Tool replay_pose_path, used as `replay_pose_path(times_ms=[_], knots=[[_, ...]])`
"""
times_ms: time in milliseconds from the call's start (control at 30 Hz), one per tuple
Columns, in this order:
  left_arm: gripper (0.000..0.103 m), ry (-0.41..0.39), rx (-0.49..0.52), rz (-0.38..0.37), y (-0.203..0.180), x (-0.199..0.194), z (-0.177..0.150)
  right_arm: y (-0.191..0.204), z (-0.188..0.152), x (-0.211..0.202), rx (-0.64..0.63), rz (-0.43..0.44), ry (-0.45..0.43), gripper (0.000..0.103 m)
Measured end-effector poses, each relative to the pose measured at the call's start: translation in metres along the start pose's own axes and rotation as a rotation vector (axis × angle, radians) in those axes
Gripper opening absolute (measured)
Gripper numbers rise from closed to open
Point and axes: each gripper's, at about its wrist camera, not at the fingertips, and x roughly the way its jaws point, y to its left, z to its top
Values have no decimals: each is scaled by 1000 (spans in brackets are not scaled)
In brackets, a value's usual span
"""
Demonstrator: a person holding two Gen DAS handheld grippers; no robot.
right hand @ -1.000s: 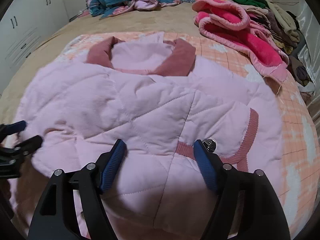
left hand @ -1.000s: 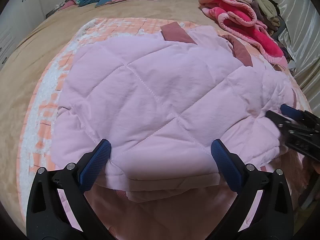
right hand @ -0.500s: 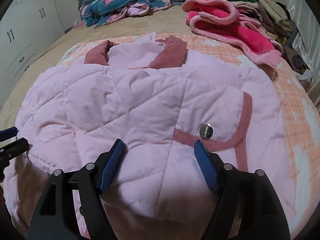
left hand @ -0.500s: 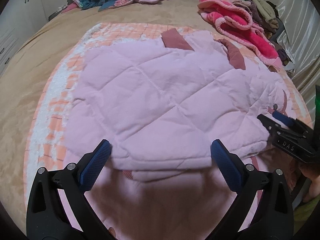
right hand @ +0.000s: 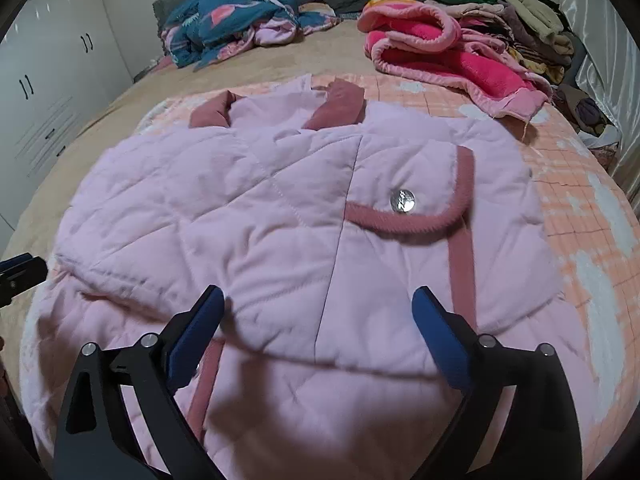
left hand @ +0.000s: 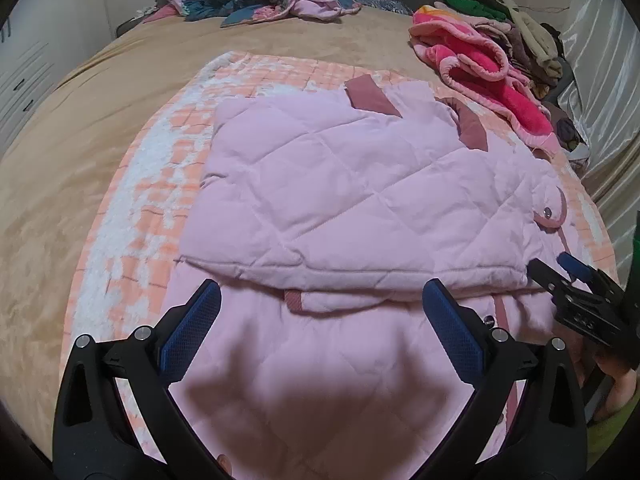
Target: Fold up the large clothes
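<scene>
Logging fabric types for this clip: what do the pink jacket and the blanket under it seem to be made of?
Jacket: smooth matte woven shell, padded, judging by puffy diamond quilting; darker ribbed trim, probably corduroy; shiny metal snap. Blanket: fuzzy fleece-like pile, orange check worn or patchy white.

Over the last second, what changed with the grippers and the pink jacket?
Both grippers backed away from the folded edge of the pink quilted jacket. The right gripper has just opened wider, with nothing between its fingers; the left gripper is open too. The jacket stayed folded on the peach blanket; the clothes pile is unchanged.
</scene>
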Motion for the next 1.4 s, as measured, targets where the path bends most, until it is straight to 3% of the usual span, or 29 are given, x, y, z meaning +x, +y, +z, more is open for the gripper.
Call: replay_pose_path(times_ms=[533,933,1033,1400], knots=[[95,-88,-18,-24,-1,-53,-14,3,-14,-96,45,52,-179,97],[95,-136,-16,-32,-3,-85,-21,16,-16,-132,16,82,-221,97],[95,-146,-20,-37,-4,-91,-23,21,-17,-145,-4,50,-247,97],[95,-198,-14,-60,-10,-123,-31,22,-20,-183,-8,61,-314,99]])
